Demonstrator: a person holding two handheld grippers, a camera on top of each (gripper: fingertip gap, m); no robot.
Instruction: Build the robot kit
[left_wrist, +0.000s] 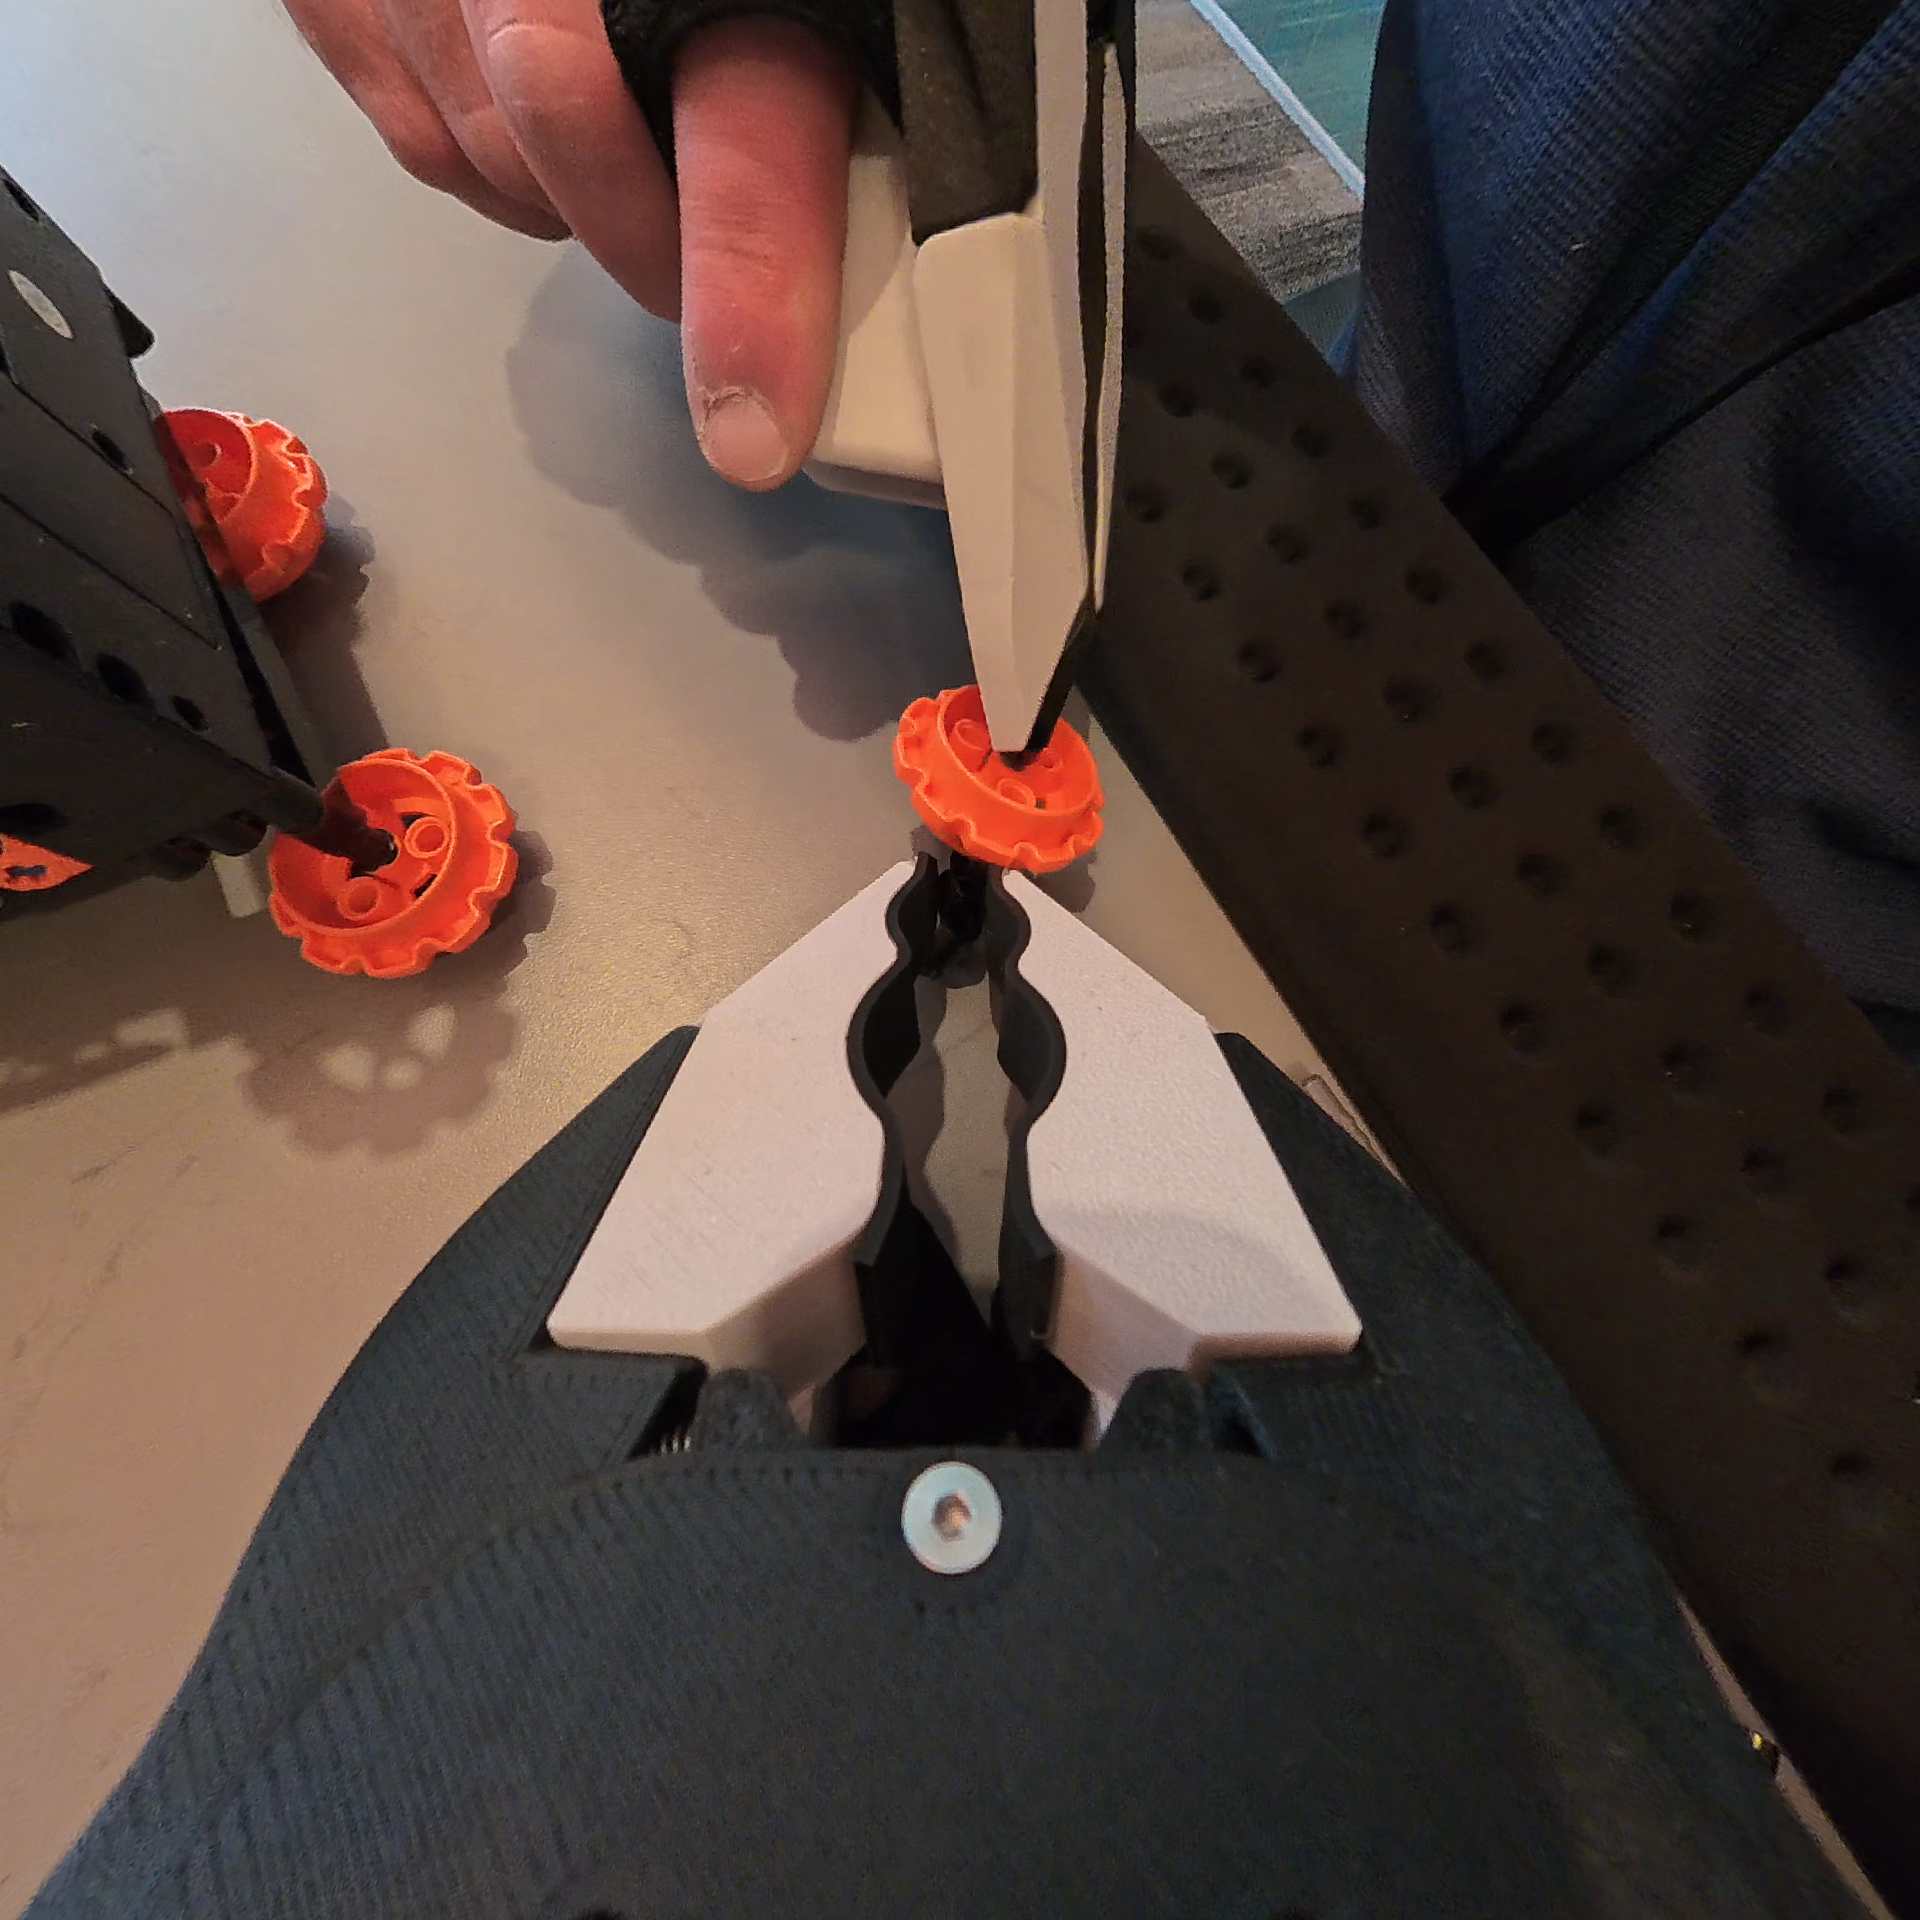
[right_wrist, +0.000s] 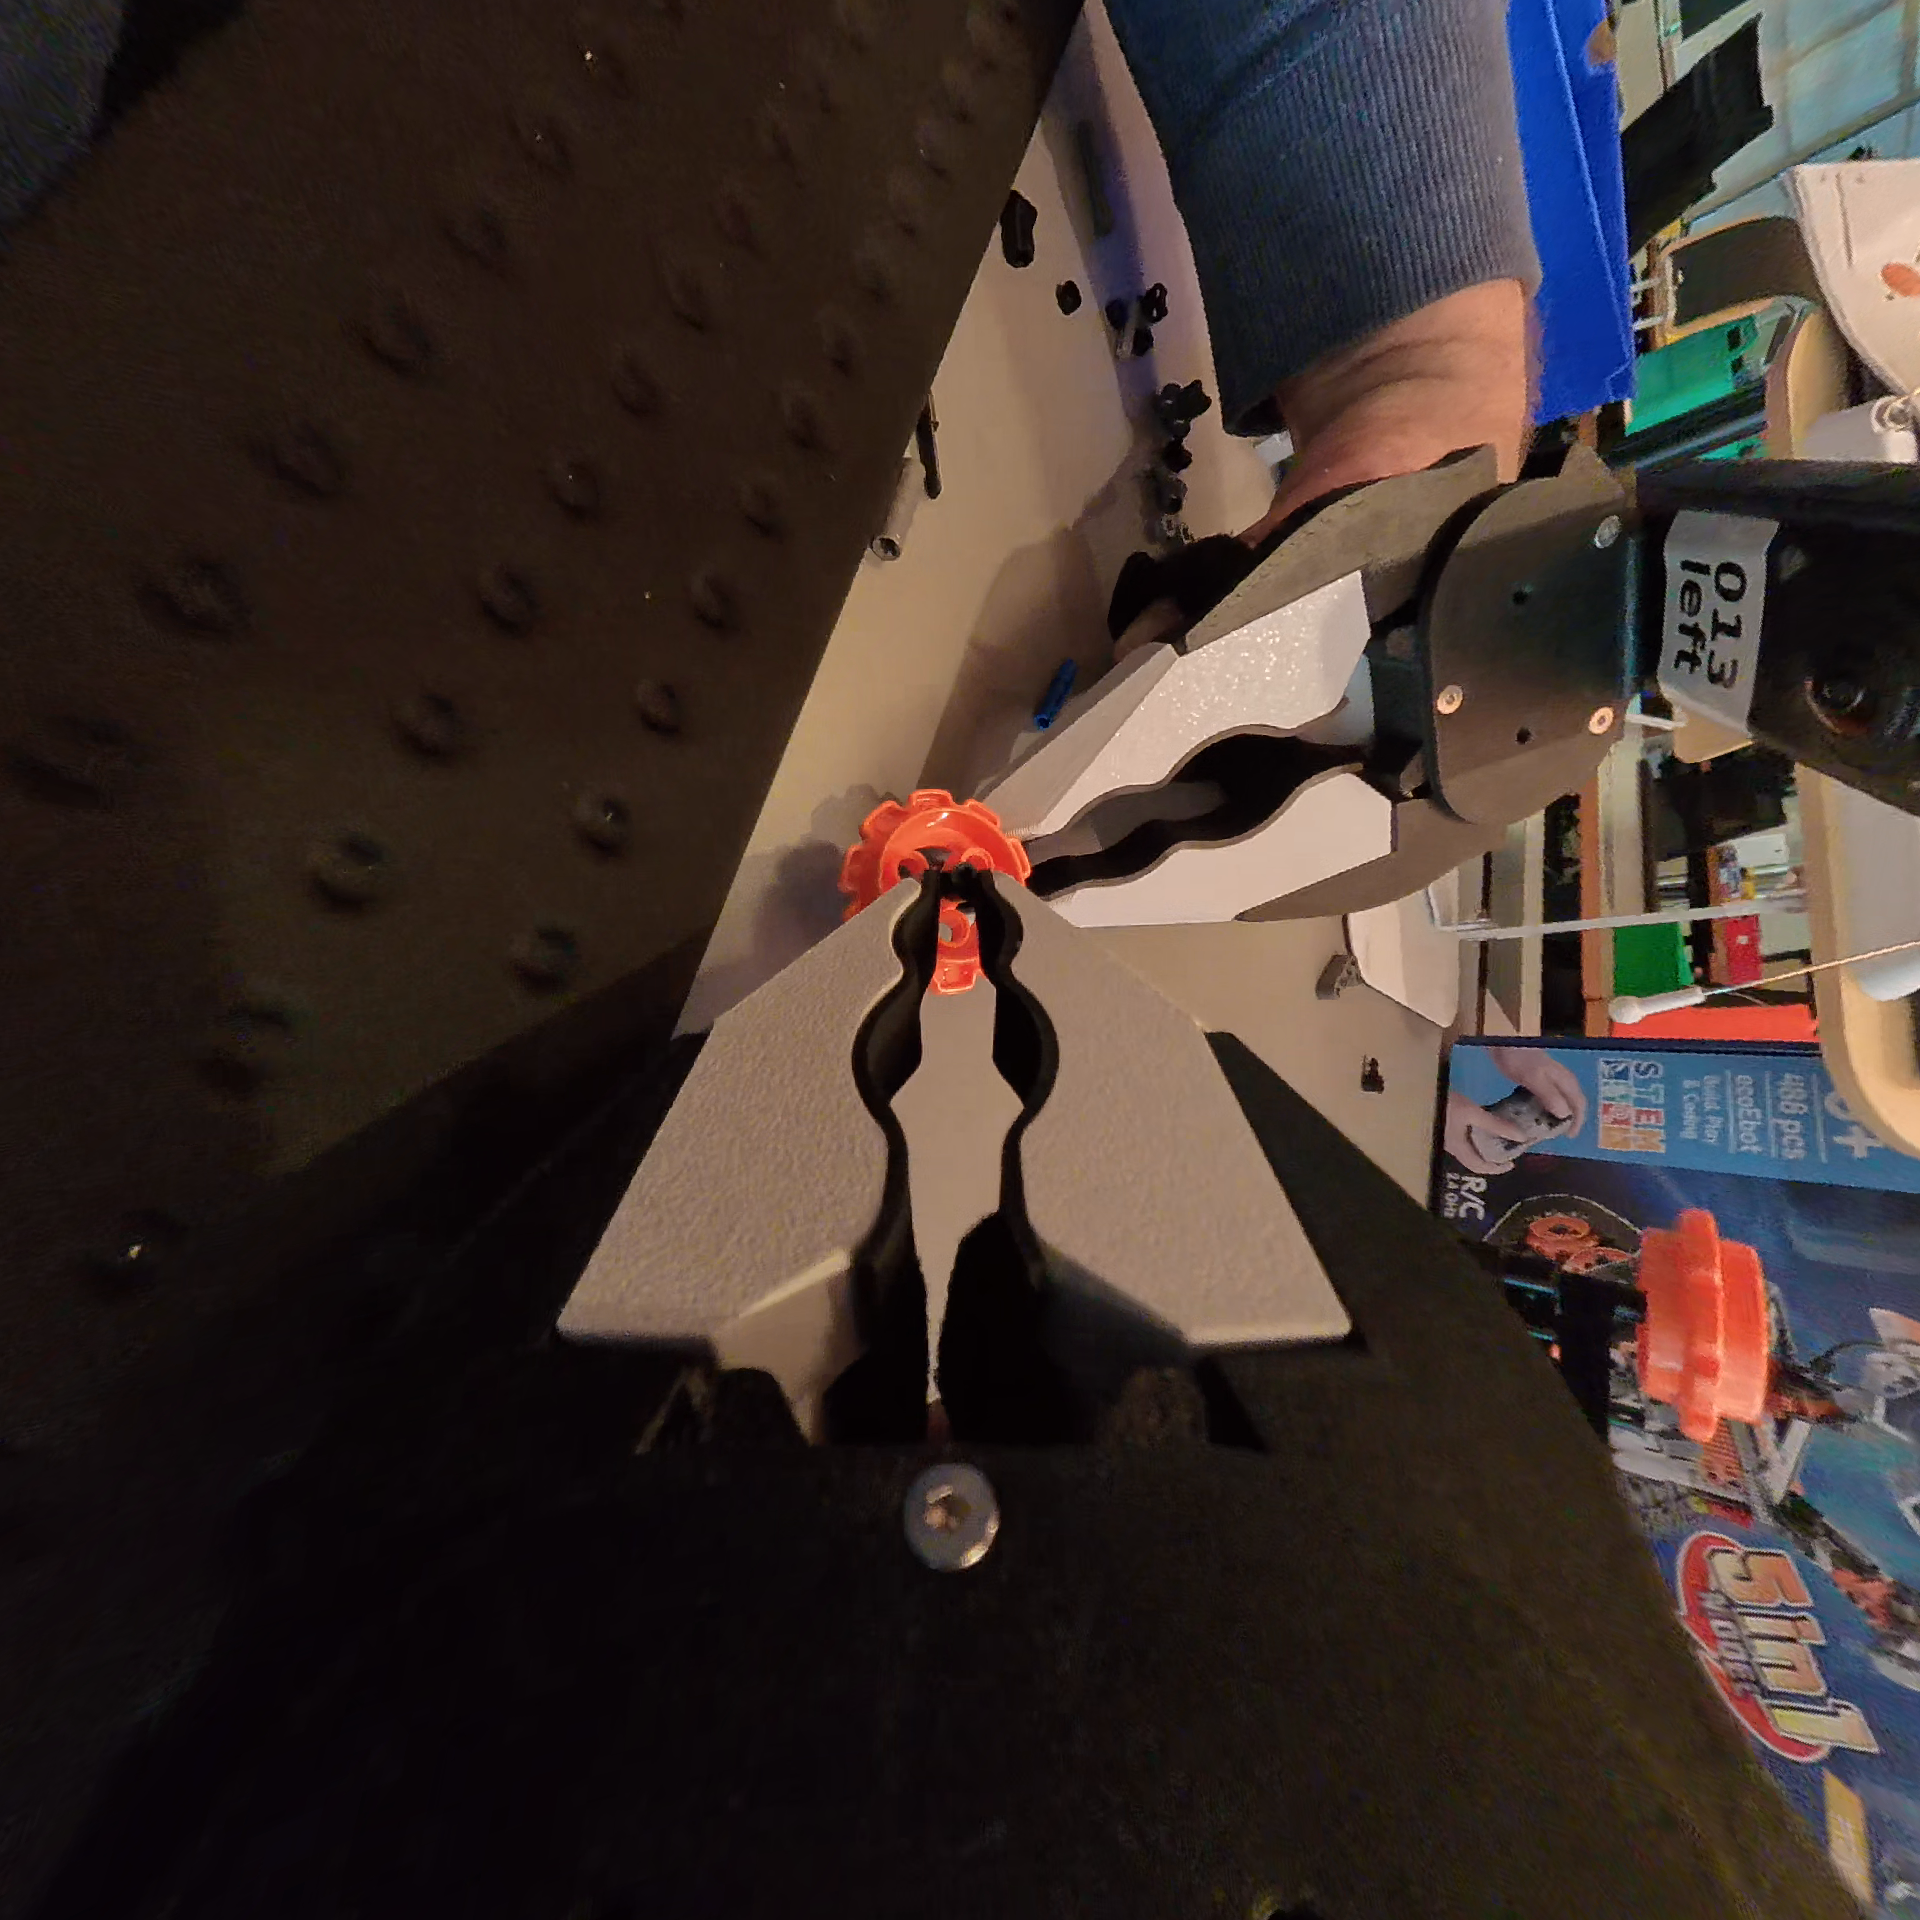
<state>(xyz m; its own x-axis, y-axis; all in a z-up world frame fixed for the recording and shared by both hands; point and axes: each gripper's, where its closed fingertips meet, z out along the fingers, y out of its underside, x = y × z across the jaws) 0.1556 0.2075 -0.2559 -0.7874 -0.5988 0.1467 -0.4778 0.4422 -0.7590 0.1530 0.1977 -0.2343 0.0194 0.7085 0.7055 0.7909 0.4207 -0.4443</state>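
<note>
An orange toothed wheel hangs just above the grey table, beside a black perforated plate. My left gripper is shut on a small black pin that sticks out under the wheel. My right gripper comes down from above, held by a hand, with its tips at the wheel's hub. In the right wrist view my right gripper is shut on a small dark part at the hub of the wheel. The left gripper reaches in there from the right.
A black model with two more orange wheels stands at the left. Small black parts and a blue pin lie on the table. A printed blue box and another orange wheel are at the lower right. My two grippers' fingertips are within a few centimetres of each other. Both grippers' tips are roughly 9 cm from the black perforated plate. My right wrist view looks at it from another angle.
</note>
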